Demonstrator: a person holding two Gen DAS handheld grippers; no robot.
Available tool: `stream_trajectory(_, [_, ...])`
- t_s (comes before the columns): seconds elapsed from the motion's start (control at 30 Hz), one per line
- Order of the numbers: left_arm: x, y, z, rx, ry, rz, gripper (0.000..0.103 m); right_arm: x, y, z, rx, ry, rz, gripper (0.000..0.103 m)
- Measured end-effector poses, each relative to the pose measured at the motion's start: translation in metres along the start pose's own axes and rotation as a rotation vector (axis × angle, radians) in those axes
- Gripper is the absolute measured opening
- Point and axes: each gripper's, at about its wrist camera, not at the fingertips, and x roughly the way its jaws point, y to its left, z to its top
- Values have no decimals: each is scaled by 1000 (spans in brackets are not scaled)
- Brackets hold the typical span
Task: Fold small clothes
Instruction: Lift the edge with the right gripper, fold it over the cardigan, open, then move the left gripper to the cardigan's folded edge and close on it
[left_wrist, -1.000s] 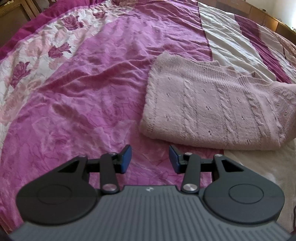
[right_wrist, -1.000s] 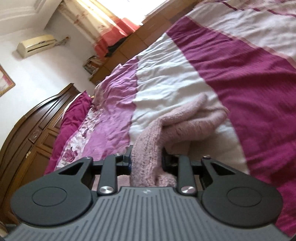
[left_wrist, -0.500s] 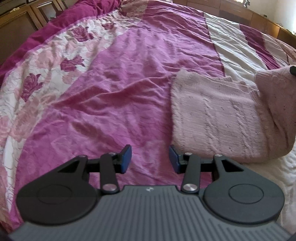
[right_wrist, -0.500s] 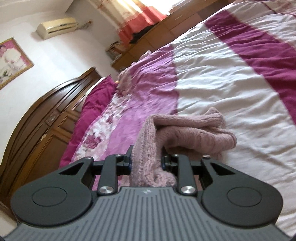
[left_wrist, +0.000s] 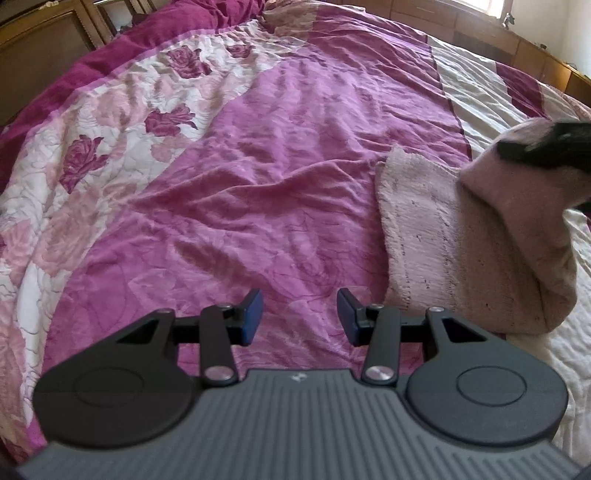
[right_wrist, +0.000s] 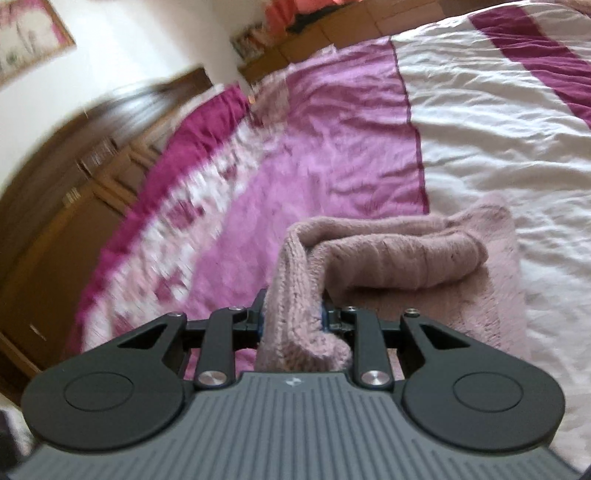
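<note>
Left wrist view: left gripper (left_wrist: 300, 315) had fingers apart and empty over the bed (left_wrist: 258, 177); the pink knit garment (left_wrist: 436, 236) lay right of it. Right wrist view: right gripper (right_wrist: 291, 319) pinched the garment's edge, its roll running toward the right.

The sweater (left_wrist: 436, 236) lies on the bed (left_wrist: 258, 177), to the right of the left claw (left_wrist: 300, 316). Its near edge is lifted in the right claw (right_wrist: 291, 317), folded over the rest. A wardrobe (right_wrist: 55, 221) stands left of the bed.
</note>
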Motion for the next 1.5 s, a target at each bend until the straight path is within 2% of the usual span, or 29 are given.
stream_trajectory(0.1, [0, 5, -1, -12, 1, 1, 46, 29, 14, -12, -57, 81, -55, 35])
stream_trajectory(0.17, [0, 8, -2, -14, 2, -1, 46, 41, 21, -21, -73, 111, -63, 44])
stream_trajectory(0.27, [0, 11, -2, -18, -1, -1, 46, 42, 31, -35, -89, 116, -11, 58])
stream_trajectory(0.3, [0, 12, -2, -21, -3, -4, 46, 41, 34, -37, -97, 113, 7, 59])
stream_trajectory(0.47, [0, 9, 4, -43, -21, -48, 46, 11, 35, -46, -87, 68, 98, 60])
stream_trajectory(0.57, [0, 1, 8, -44, -33, -72, 46, -15, 27, -51, -73, 25, 97, 62])
stream_trajectory(0.87, [6, -33, 27, -33, -91, -189, 46, -74, -27, -58, 11, -91, -18, 67])
stream_trajectory(1.03, [13, -52, 36, -26, -105, -269, 46, -85, -53, -60, 47, -137, -90, 69])
stream_trajectory(1.17, [40, -65, 42, -35, -66, -332, 46, -81, -67, -68, 97, -119, -117, 70])
stream_trajectory(1.27, [67, -71, 44, -82, -4, -363, 46, -78, -71, -77, 102, -124, -134, 72])
stream_trajectory(1.37, [87, -72, 40, -130, 24, -414, 43, -76, -74, -80, 97, -125, -145, 76])
stream_trajectory(1.4, [90, -71, 38, -145, 13, -416, 24, -75, -75, -80, 100, -123, -149, 77])
stream_trajectory(1.5, [87, -56, 33, -222, -16, -445, 17, -73, -79, -80, 130, -119, -144, 77])
